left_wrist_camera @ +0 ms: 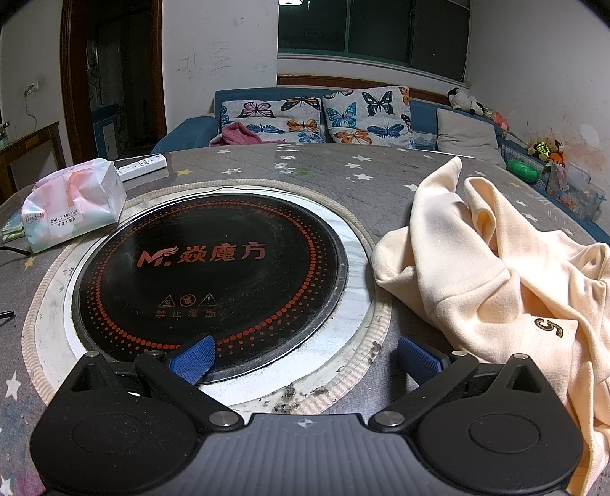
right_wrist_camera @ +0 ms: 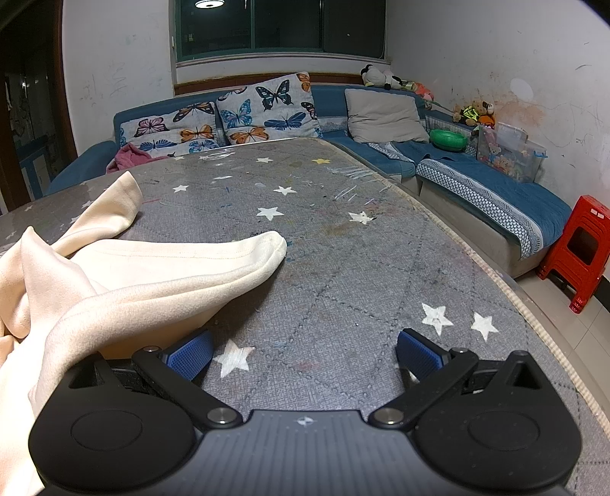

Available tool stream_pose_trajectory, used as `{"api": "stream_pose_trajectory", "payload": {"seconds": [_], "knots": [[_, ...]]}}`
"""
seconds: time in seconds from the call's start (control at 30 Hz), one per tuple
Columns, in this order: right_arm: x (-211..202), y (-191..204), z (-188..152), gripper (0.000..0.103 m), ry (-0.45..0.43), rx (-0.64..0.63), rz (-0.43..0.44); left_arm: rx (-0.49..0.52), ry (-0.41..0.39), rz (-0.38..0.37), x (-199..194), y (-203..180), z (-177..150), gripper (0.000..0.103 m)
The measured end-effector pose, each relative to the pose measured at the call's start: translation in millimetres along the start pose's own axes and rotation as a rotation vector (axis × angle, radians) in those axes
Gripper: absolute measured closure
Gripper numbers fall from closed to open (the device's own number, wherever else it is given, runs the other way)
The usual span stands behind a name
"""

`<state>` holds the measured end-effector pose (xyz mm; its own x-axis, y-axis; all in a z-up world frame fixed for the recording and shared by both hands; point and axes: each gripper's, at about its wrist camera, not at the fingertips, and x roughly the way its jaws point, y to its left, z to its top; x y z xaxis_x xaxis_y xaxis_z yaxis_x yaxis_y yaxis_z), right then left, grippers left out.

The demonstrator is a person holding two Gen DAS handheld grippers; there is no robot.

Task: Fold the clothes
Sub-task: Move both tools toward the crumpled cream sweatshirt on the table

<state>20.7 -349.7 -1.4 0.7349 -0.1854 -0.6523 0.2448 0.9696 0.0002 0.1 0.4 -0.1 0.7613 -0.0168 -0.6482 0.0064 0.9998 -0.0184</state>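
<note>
We see two claws, both spread wide and holding nothing: the left claw [left_wrist_camera: 305,360] hangs over the near rim of one round black heating plate [left_wrist_camera: 209,282] set into the tabletop [left_wrist_camera: 324,175], and the right claw [right_wrist_camera: 305,355] hangs over bare cloth. One cream garment [left_wrist_camera: 484,274] lies crumpled between them, to the right of the left claw and to the left of the right one, a sleeve [right_wrist_camera: 228,255] stretched out flat; its hem shows a small "5". On the far left of the plate we count one tissue pack [left_wrist_camera: 72,202] and one white remote [left_wrist_camera: 141,166]. The tabletop wears a grey quilted cover with white stars, scuffed and scribbled. Beyond it stand a blue corner sofa [right_wrist_camera: 495,183] with two butterfly cushions [right_wrist_camera: 267,110], one plain grey cushion [right_wrist_camera: 385,114], one green bowl [right_wrist_camera: 448,139], one red stool [right_wrist_camera: 579,248], marked white walls and a dark window [right_wrist_camera: 282,26].
</note>
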Motion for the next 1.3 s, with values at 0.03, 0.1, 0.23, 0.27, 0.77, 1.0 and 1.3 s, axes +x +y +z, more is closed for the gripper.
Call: {"api": "stream_pose_trajectory", "payload": {"seconds": [0.03, 0.1, 0.23, 0.27, 0.77, 1.0, 1.3], "knots": [[0, 0, 0, 0.0, -0.001, -0.001, -0.002, 0.001, 0.0, 0.001, 0, 0, 0, 0.0], [-1, 1, 0, 0.0, -0.002, -0.003, -0.005, 0.001, 0.0, 0.003, 0, 1, 0, 0.0], [-8, 4, -2, 0.0, -0.005, -0.008, -0.012, -0.004, 0.003, 0.003, -1, 1, 0, 0.0], [-11, 4, -3, 0.0, -0.006, -0.009, -0.015, -0.008, 0.007, 0.003, -3, 1, 1, 0.0], [-74, 4, -28, 0.0, -0.02, -0.043, 0.035, -0.01, 0.026, 0.064, -44, -6, -10, 0.0], [-104, 19, -44, 0.0, -0.033, -0.094, 0.082, -0.018, 0.051, 0.054, -73, -17, -16, 0.0], [-130, 32, -62, 0.0, -0.019, -0.092, 0.135, -0.049, 0.073, 0.069, -96, -29, -26, 0.0]]}}
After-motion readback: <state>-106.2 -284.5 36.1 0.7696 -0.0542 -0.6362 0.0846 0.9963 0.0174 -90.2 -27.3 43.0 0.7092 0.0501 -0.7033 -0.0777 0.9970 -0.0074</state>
